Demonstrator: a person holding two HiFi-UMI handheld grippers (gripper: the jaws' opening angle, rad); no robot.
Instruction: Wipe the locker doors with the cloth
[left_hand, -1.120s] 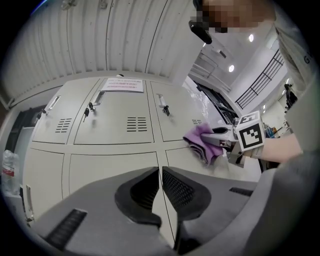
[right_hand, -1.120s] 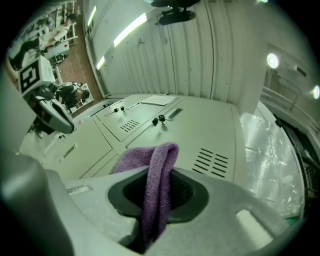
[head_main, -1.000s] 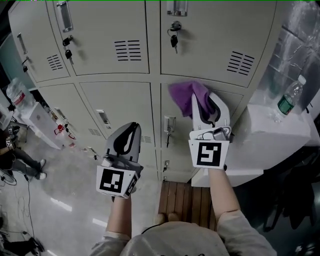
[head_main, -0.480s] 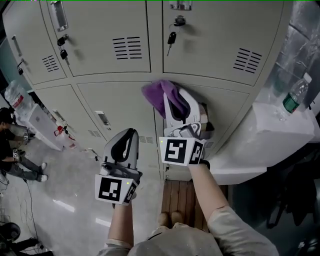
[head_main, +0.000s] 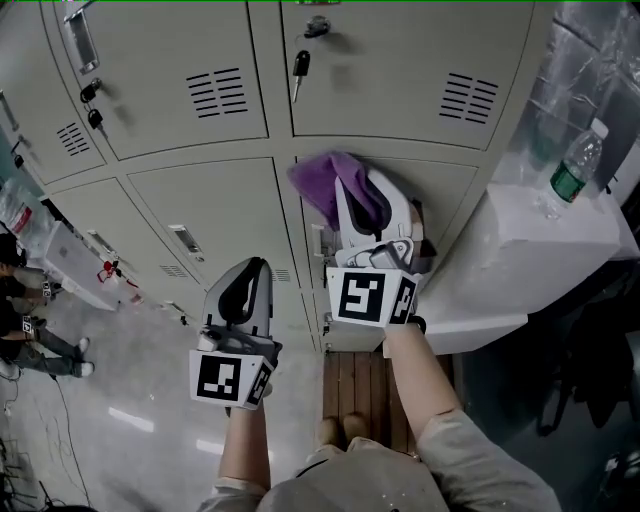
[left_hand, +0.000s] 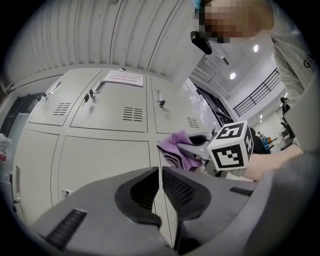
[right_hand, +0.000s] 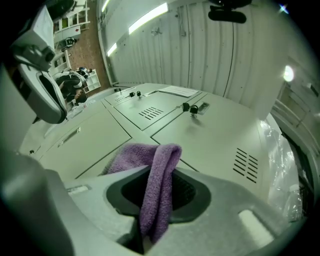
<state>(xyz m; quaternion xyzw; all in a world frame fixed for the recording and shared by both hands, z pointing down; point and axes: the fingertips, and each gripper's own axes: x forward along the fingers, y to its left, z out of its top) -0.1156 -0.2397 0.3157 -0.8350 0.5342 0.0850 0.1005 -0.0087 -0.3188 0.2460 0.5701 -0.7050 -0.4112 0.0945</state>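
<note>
Two tools are held before a bank of grey locker doors (head_main: 225, 210). Left of centre in the lower half of the head view, the left tool (head_main: 248, 268) is held clear of the doors, its jaws brought together with nothing between them. Just right of it, the right tool (head_main: 362, 185) is clenched on a purple cloth (head_main: 318, 182), which is held against the top of the door at mid-frame. A fold of the cloth is draped between the jaws. A key (head_main: 299, 66) is hung from the lock above. At far right, a water bottle (head_main: 570, 172) is stood upright on a white counter (head_main: 530, 250).
</note>
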